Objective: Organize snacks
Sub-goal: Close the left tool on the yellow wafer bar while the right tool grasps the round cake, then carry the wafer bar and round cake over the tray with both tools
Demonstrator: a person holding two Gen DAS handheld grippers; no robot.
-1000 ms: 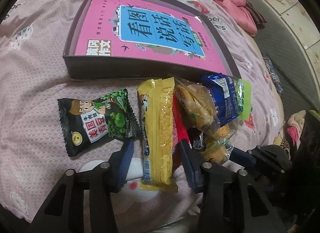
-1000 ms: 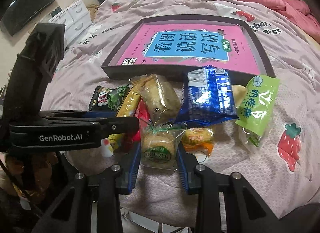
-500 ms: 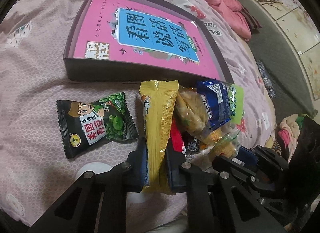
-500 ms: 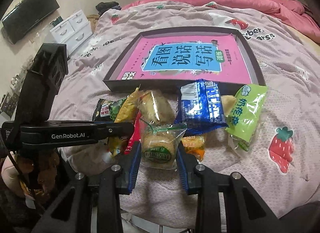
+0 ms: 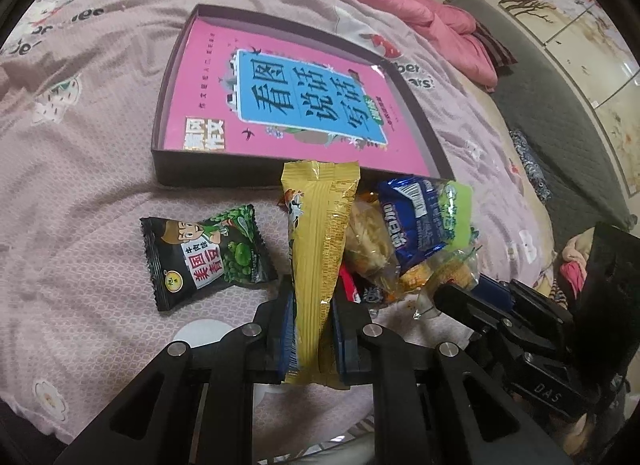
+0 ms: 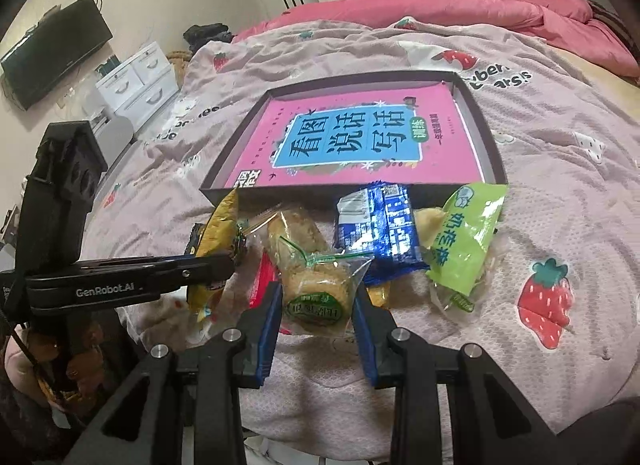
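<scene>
My left tongs (image 5: 314,329) pinch a long yellow crinkly packet (image 5: 320,249); my right tongs (image 6: 316,313) clamp a clear-wrapped round cake (image 6: 316,293) with a green label. "GenRobot.AI" reads on the left tongs' side in the right view. The remaining snacks lie on the bed (image 6: 560,193) by a dark shallow box (image 6: 486,137) holding a pink book (image 6: 352,141): a black pea bag (image 5: 206,255), a blue foil pack (image 6: 378,233), a green sachet (image 6: 466,241). The quilt is pink with strawberries.

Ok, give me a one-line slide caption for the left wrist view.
Left tongs shut on the long yellow snack packet, with the green pea packet and the shallow box on the bed.
</scene>
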